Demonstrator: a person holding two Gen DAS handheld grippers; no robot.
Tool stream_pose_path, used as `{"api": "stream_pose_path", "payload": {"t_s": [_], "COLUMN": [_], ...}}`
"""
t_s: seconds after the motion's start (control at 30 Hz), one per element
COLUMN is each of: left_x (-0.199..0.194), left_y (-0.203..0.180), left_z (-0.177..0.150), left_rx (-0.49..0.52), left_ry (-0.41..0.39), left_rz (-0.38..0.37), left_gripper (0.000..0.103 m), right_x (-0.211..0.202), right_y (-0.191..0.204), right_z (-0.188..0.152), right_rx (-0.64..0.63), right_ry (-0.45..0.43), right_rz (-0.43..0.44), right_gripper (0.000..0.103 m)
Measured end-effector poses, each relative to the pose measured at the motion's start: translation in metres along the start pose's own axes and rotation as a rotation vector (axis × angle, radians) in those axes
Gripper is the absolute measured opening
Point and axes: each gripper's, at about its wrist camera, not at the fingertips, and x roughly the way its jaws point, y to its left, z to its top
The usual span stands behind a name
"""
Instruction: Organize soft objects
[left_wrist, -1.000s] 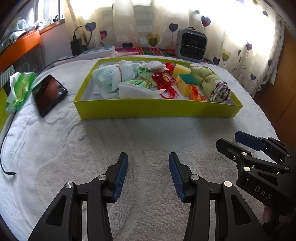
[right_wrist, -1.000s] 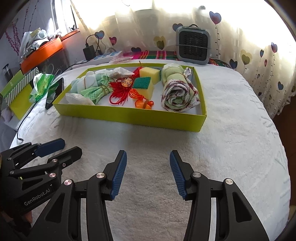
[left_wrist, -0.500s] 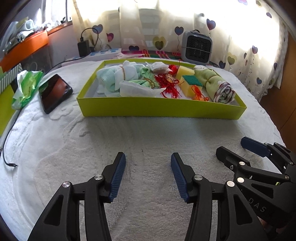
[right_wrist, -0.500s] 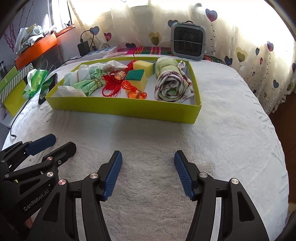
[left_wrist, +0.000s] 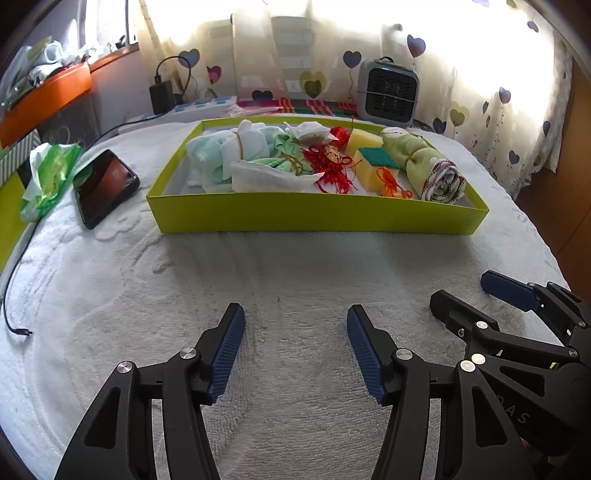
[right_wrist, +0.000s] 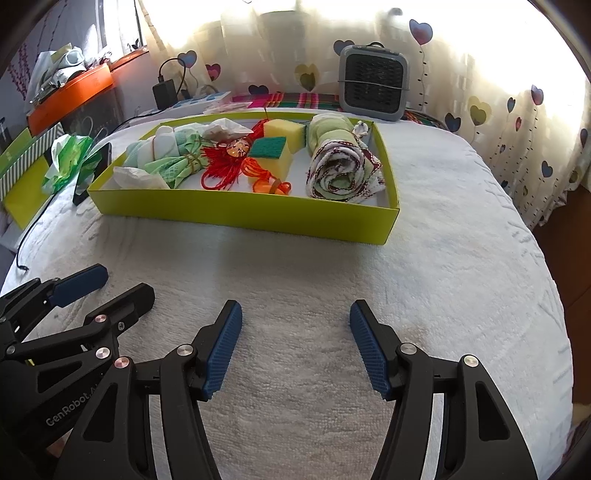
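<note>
Lime-green shallow box (left_wrist: 317, 214) sits on white towel-covered table (left_wrist: 258, 280), well ahead of both grippers; all soft stuff is inside it. L to R in the left wrist view: pale mint/white cloth bundle (left_wrist: 225, 151) tied w/ a thin band, crumpled white tissue (left_wrist: 266, 177) at the near wall, green patterned cloth (left_wrist: 288, 162) tied in the middle, another white crumpled piece (left_wrist: 308, 131) toward the back, red tassel knot ornament (left_wrist: 330, 162) w/ a round gold-ish centre, two yellow sponges: plain one (left_wrist: 364, 140) at the back, one w/ green scrub top (left_wrist: 376, 164) in front. Orange ribbon/cord (left_wrist: 393, 184) lies by the near wall, touching the front sponge. At the R end, rolled light-green towel (right_wrist: 341, 166) w/ dark red & white edging, spiral end facing the camera. Left gripper (left_wrist: 295, 347) spread wide, nothing between the blue pads, low over the towel; right gripper (right_wrist: 295, 345) same, spread & empty, just beside it. Outside the box: black phone (left_wrist: 105, 184) and green/white wrapper (left_wrist: 50, 177) to the left, grey heater (left_wrist: 388, 92) behind, near heart-print curtain (left_wrist: 498, 92).
</note>
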Motion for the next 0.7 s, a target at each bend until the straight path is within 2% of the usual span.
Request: {"api": "stream_pose_path", "payload": {"t_s": [0.7], "left_x": [-0.0002], "left_y": [-0.0003], "left_z": [-0.0002], "left_rx": [0.000], "left_ry": [0.000], "left_rz": [0.000], "left_gripper": [0.058], "right_x": [0.0002], "right_y": [-0.0015], "right_z": [-0.0003], "right_rx": [0.004], "right_ry": [0.000], "right_rz": [0.000], "right_gripper": [0.062]}}
